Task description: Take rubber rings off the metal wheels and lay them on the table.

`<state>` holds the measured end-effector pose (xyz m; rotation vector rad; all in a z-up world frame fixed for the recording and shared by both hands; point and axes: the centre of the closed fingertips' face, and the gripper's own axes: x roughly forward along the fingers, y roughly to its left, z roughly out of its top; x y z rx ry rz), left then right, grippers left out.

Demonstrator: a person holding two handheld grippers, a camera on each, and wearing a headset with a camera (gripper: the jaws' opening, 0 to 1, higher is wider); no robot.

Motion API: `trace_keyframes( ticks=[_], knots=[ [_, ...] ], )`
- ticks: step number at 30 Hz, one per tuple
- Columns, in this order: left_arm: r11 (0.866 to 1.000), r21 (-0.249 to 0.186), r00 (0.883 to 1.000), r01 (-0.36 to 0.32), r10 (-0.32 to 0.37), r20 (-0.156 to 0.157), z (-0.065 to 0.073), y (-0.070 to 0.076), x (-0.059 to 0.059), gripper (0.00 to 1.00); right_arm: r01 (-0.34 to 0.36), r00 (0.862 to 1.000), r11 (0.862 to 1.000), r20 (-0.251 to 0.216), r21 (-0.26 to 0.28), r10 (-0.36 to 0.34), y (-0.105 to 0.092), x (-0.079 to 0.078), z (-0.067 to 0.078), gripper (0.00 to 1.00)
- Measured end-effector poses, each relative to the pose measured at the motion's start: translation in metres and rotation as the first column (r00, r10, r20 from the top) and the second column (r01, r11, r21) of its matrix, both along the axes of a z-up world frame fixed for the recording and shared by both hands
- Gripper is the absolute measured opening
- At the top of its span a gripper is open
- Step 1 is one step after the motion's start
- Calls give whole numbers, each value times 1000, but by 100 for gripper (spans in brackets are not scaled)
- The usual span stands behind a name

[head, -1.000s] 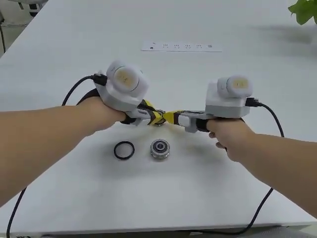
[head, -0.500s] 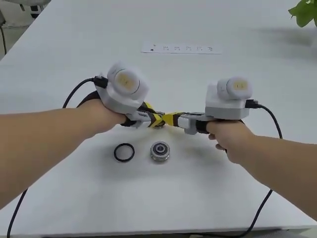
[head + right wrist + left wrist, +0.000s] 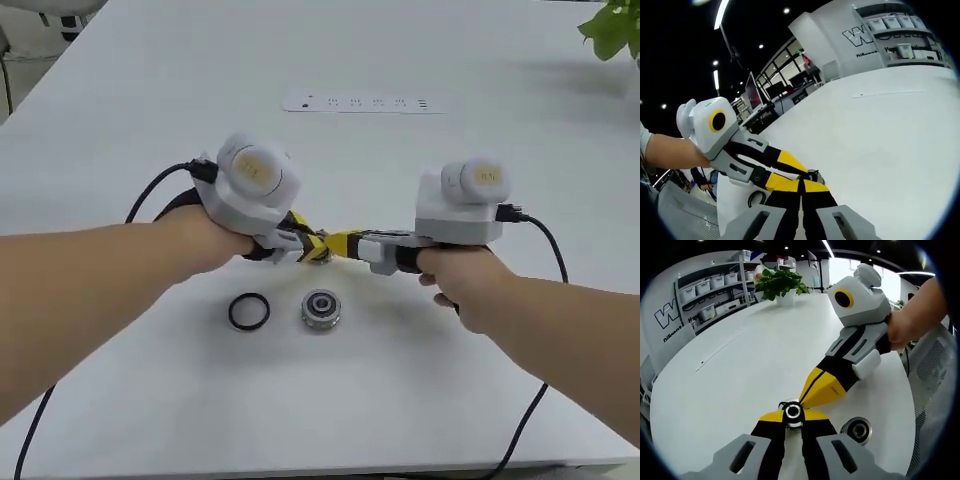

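Yellow-tipped, the left claw (image 3: 792,416) is clamped on a metal wheel (image 3: 792,410) above the bench (image 3: 420,390). The right claw (image 3: 801,186), jaws together, noses its rim. Peeling looks underway: next, pull the rubber ring clear and lay it by the loose ring (image 3: 249,311) and bare wheel (image 3: 321,307).

Grey left hand-held gripper (image 3: 792,416), right hand-held gripper (image 3: 801,186); yellow-black jaws, black cables, perhaps lettered

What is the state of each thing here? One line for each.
left tool: shut on the held wheel
right tool: shut, tips against that wheel
held wheel: clamped in the left tool
rubber ring: off, flat on table
second wheel: flat on table
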<state>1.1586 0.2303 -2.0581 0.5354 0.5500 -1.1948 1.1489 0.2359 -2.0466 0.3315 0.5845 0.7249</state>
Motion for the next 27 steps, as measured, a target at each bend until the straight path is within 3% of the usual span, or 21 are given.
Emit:
trace_keyframes(
  ticks=[12,27],
  knots=[
    [1000,0,1000,-11,11,-4,0,0,0,6,-4,1000,1000,4,19,4,1,-3,3,0],
    [1000,9,1000,-28,28,-6,1,-1,-1,8,28,1000,1000,13,3,-28,-3,0,3,0]
  ],
)
